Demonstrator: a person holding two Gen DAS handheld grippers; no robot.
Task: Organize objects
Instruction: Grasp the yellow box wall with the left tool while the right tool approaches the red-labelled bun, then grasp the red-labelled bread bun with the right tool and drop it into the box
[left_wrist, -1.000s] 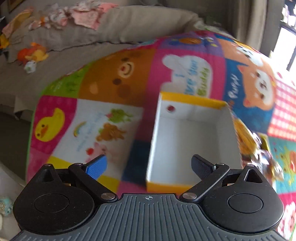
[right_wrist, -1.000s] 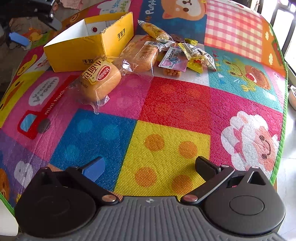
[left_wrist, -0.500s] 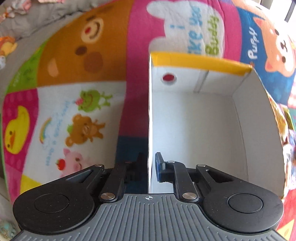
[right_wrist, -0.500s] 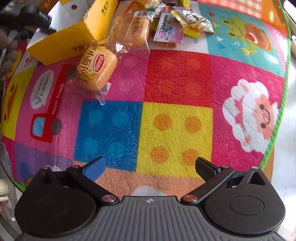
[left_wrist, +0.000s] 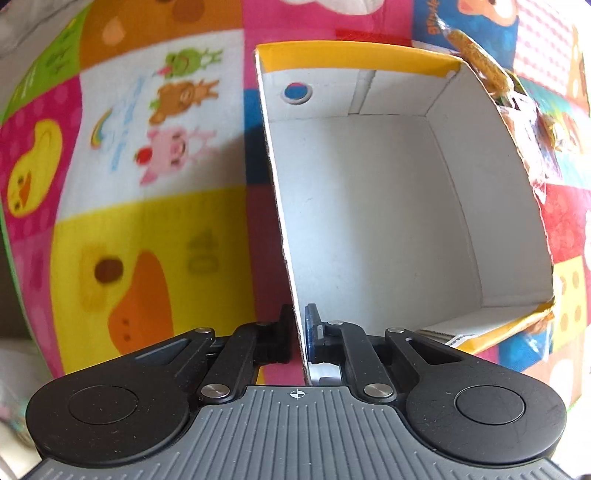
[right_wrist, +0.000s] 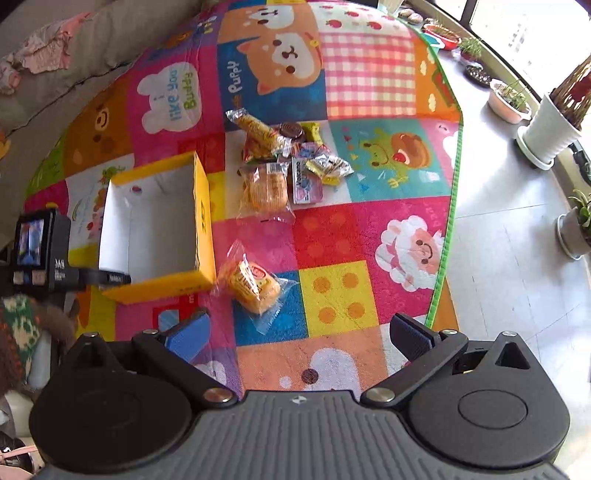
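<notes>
An open yellow box (left_wrist: 369, 192) with a white inside sits on a colourful play mat (left_wrist: 147, 229). My left gripper (left_wrist: 298, 334) is shut on the box's left wall, one finger inside and one outside. In the right wrist view the box (right_wrist: 201, 221) is at the left, with the left gripper (right_wrist: 110, 277) on its near corner. A wrapped bun (right_wrist: 253, 284) lies just right of the box. A second wrapped bun (right_wrist: 264, 190) and a heap of snack packets (right_wrist: 291, 147) lie farther back. My right gripper (right_wrist: 297, 332) is open and empty, held high above the mat.
A grey sofa (right_wrist: 96, 40) with clothes on it borders the mat at the back left. Potted plants (right_wrist: 546, 125) stand on the tiled floor (right_wrist: 509, 240) at the right, past the mat's green edge (right_wrist: 448, 221).
My left gripper closed on the box's left wall and the box has shifted across the mat. My right gripper rose and pulled back, so it now sees the whole mat.
</notes>
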